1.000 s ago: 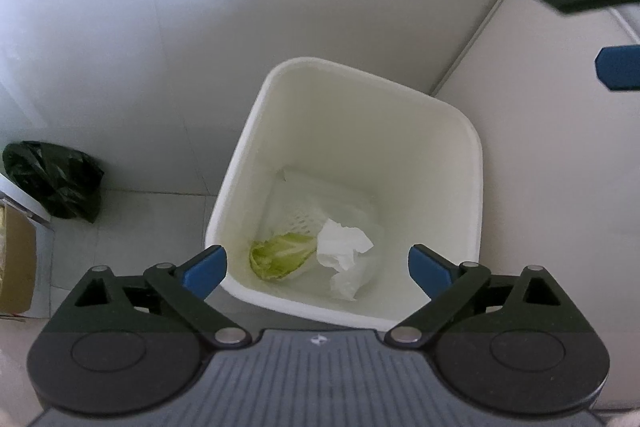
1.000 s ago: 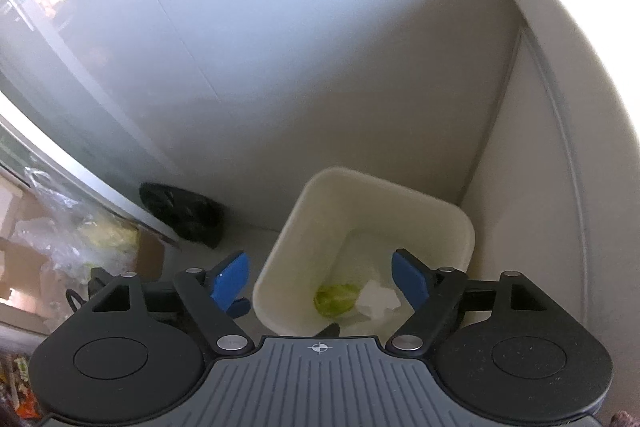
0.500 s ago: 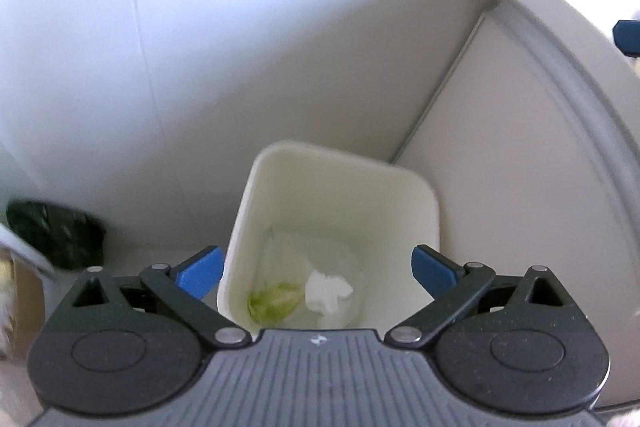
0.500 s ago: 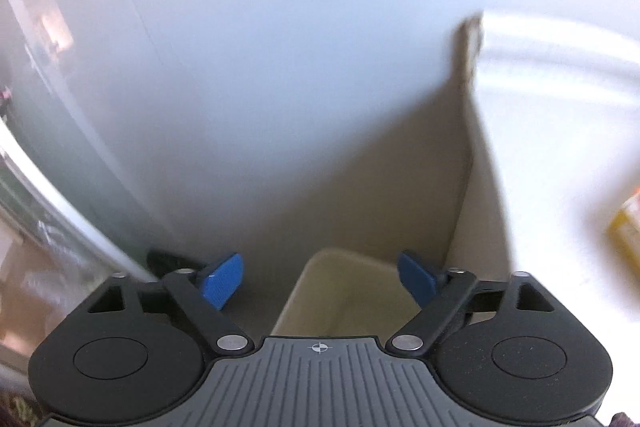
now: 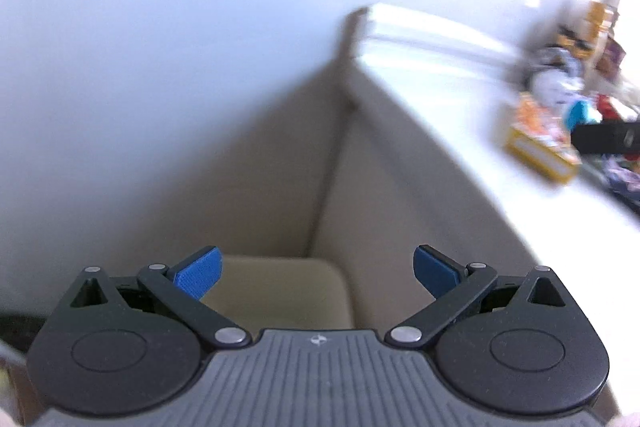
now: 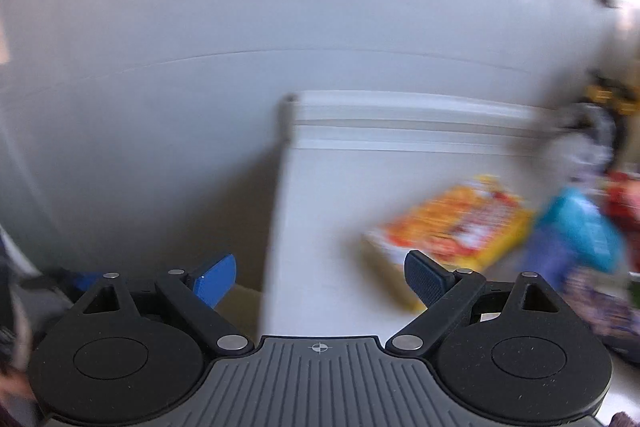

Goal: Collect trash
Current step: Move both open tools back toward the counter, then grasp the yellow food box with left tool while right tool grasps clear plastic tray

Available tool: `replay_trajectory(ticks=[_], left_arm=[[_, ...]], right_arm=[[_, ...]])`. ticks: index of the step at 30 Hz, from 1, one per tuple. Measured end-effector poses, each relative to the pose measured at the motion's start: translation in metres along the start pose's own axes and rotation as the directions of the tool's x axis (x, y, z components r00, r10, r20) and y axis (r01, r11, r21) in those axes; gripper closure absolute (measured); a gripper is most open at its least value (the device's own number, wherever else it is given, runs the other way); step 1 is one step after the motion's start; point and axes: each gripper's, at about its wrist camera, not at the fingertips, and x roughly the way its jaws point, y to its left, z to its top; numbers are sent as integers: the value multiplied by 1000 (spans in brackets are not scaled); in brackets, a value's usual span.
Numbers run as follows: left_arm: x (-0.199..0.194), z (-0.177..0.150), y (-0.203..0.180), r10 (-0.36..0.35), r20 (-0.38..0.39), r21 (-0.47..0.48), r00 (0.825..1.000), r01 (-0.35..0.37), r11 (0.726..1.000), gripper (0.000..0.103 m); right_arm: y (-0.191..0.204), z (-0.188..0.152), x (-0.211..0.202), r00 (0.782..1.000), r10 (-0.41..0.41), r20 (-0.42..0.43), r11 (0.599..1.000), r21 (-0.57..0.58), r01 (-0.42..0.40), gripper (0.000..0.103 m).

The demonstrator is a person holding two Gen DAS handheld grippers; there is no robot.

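Left wrist view: left gripper [image 5: 316, 271] spread wide, nothing between the blue pads [image 5: 198, 273]. Below and between them, cream trash bin [image 5: 280, 291], only its far rim and part of the inside wall in sight, set on the floor in the corner where the wall [image 5: 160, 47] meets the side of the white counter [image 5: 452, 99]. Bin contents hidden. Near the counter's right edge, heavily blurred: yellow-orange packet [image 5: 540, 147] among other coloured clutter.

Right wrist view: right gripper [image 6: 320, 277] likewise spread, jaws just opened further, nothing between them. Aimed over the counter's left edge. Yellow-orange packet lying flat just beyond the right pad [image 6: 424, 281]; blue wrapper [image 6: 580, 231] beside it, toward the right edge. Blur prevents reading any label.
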Motion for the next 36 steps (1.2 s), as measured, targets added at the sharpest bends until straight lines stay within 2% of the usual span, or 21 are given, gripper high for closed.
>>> replay_trajectory(ticks=[8,15,18,20,22,25,29,33,36], left_arm=[[0,28,-54,-138,11,155,990,135,979,1],[6,42,-85,-189,25,229,982,179,957,1],[12,45,-95,-212,27,257,977,198,946,1],[16,47,-102,-238,29,276,971,221,935,1],[19,47,-109,-259,32,294,965,239,925,1],[25,47,-118,-270,25,323,963,247,913,1],[31,47,-125,-249,27,340,968,226,913,1],[35,49,-125,-248,30,327,968,225,918,1],[40,49,-128,-247,33,329,969,222,918,1]], right_arm=[[-63,-38,-49,985,-173,-8,985,-6,173,10],[-126,-59,-96,966,-259,-6,963,71,259,9],[-154,-68,-109,954,-300,-20,945,132,300,3],[-171,-76,-115,957,-287,-40,943,166,290,3],[-185,-84,-116,971,-232,-62,956,169,240,3],[-193,-97,-119,985,-170,-38,983,71,172,3],[-195,-115,-119,988,-152,-17,985,-88,150,3],[-204,-130,-106,989,-126,-72,988,-95,119,3],[-210,-140,-97,986,-141,-90,987,-93,133,3]])
